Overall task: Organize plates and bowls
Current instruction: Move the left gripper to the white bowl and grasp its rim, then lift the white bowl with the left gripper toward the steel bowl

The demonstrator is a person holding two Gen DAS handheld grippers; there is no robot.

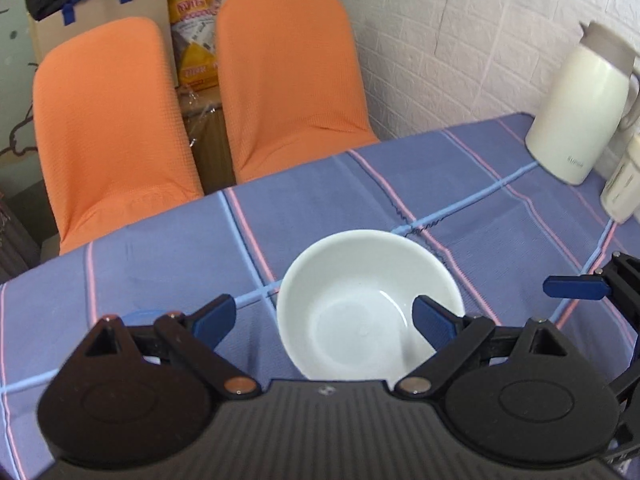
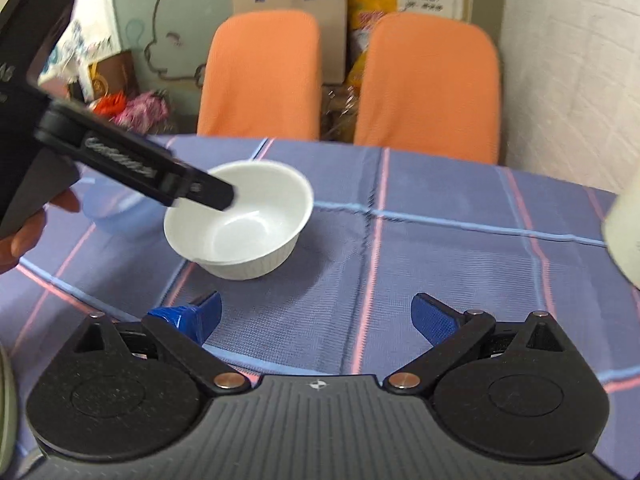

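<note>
White bowl point(image 1: 370, 304) tilted under left gripper point(image 1: 324, 320), jaws apart straddling its rim; right gripper point(image 2: 316, 316) spread, empty nearby; a shallow bite could tip it.

Table point(image 2: 460, 264) under blue checked cloth, pink and pale-blue stripes. White bowl point(image 2: 244, 220) rests on it, blue bowl point(image 2: 116, 210) just beside. Cream jug point(image 1: 580, 108) and small bottle point(image 1: 622, 184) near wall.
</note>
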